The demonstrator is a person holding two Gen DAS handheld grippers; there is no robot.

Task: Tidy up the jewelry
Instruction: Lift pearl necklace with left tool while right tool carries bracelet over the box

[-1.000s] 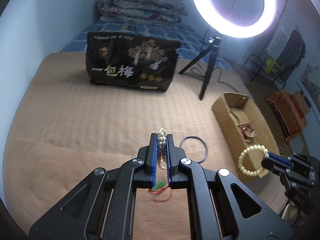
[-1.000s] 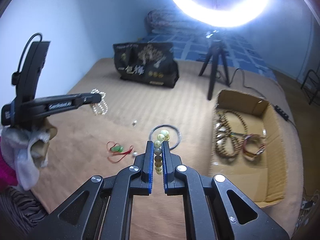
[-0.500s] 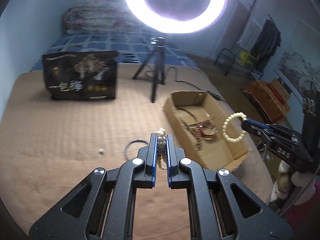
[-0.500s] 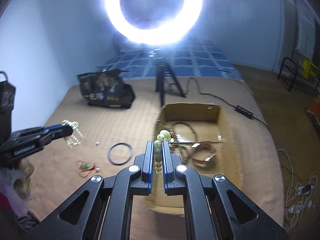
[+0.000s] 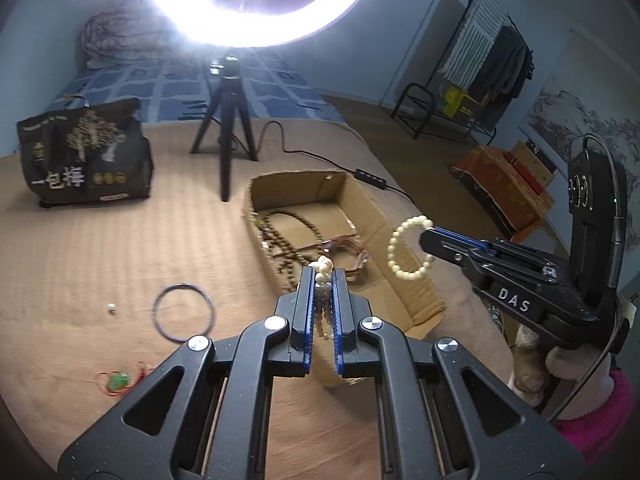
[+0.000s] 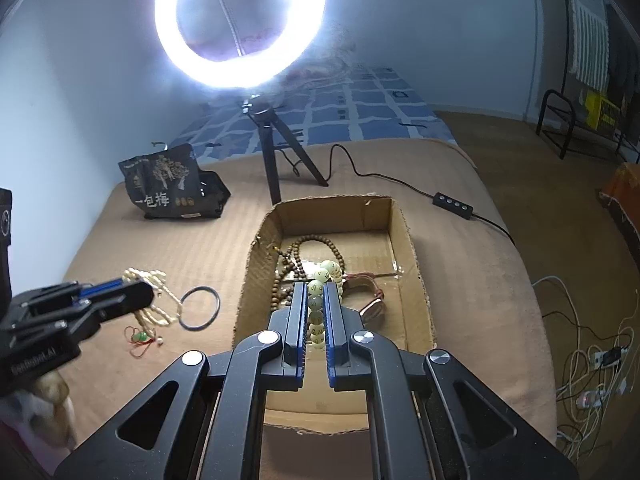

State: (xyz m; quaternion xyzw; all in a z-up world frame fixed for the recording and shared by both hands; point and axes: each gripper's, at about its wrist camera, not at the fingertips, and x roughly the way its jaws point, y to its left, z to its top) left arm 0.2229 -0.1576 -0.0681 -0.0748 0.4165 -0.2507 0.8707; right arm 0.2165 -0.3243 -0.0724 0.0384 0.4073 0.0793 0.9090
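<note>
My left gripper (image 5: 323, 276) is shut on a cream pearl strand (image 5: 323, 270) and holds it in the air beside the left wall of the cardboard box (image 5: 424, 300); it also shows in the right wrist view (image 6: 136, 286) with the strand (image 6: 154, 312) dangling. My right gripper (image 6: 316, 290) is shut on a pale green bead bracelet (image 6: 320, 280) above the box (image 6: 416, 280); in the left wrist view the bracelet (image 5: 400, 256) hangs as a ring from its tip (image 5: 426, 236). Brown bead necklaces (image 6: 296, 264) lie inside the box.
A dark ring (image 5: 184, 312), a red cord with a green stone (image 5: 118, 380) and a tiny bead (image 5: 112, 309) lie on the tan bed cover. A black bag (image 5: 86, 156), a ring-light tripod (image 5: 226, 136) and a cable with its controller (image 6: 454, 202) stand behind.
Both grippers have moved toward the box with their jewelry still held. The right gripper has come over the box interior; the left has closed in on the box's left side.
</note>
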